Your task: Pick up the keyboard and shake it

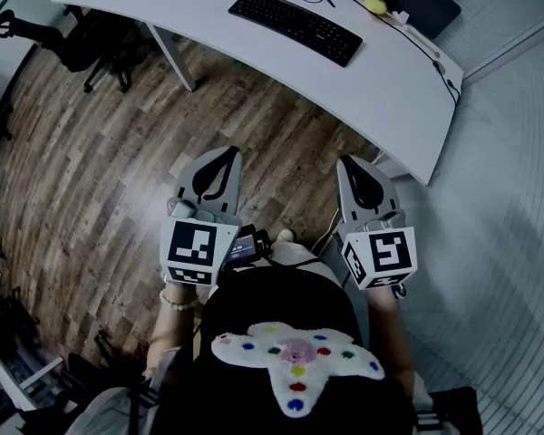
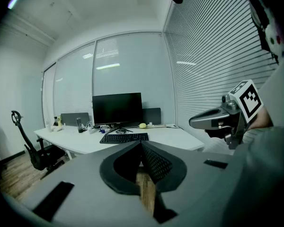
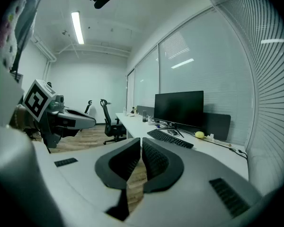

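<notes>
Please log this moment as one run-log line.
stage: pre-approach | left gripper: shut, empty | right gripper: shut, empty | keyboard: on desk, untouched

The person holds both grippers out in front, side by side and well apart, each pointing forward and tilted slightly downward. The left gripper (image 1: pixel 223 152) has its jaws pressed together with nothing between them. The right gripper (image 1: pixel 348 163) is closed the same way and also empty. The left marker cube (image 1: pixel 198 250) and the right marker cube (image 1: pixel 382 257) sit at the rear of their grippers. The left wrist (image 1: pixel 178 299) shows just behind its cube, and the right forearm (image 1: pixel 387 324) runs back behind the other.
</notes>
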{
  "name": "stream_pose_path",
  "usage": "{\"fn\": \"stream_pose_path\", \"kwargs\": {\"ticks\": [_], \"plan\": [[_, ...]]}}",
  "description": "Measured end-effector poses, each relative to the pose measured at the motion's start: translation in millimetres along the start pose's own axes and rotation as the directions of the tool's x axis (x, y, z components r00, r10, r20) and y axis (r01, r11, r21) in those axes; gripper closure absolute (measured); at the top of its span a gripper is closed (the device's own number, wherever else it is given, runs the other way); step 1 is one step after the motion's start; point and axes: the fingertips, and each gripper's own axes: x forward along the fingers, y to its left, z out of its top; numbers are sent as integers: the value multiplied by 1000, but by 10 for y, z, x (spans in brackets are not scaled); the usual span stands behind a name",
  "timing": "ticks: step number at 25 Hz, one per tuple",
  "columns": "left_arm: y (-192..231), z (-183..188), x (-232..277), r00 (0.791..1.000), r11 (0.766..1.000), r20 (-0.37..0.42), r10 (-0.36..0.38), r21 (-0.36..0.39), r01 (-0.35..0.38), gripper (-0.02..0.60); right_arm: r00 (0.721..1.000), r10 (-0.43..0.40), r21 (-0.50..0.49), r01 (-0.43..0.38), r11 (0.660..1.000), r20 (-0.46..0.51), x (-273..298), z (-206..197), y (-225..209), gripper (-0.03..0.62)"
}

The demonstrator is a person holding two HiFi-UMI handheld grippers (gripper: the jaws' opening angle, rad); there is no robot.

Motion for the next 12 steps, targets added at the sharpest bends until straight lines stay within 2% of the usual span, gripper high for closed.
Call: {"fn": "stream_pose_path", "kwargs": {"ticks": [12], "plan": [[29, -21, 14, 1000, 1000, 0, 0, 2, 0, 565, 1000, 4, 4, -4, 1000, -5, 31, -26, 25, 554]]}}
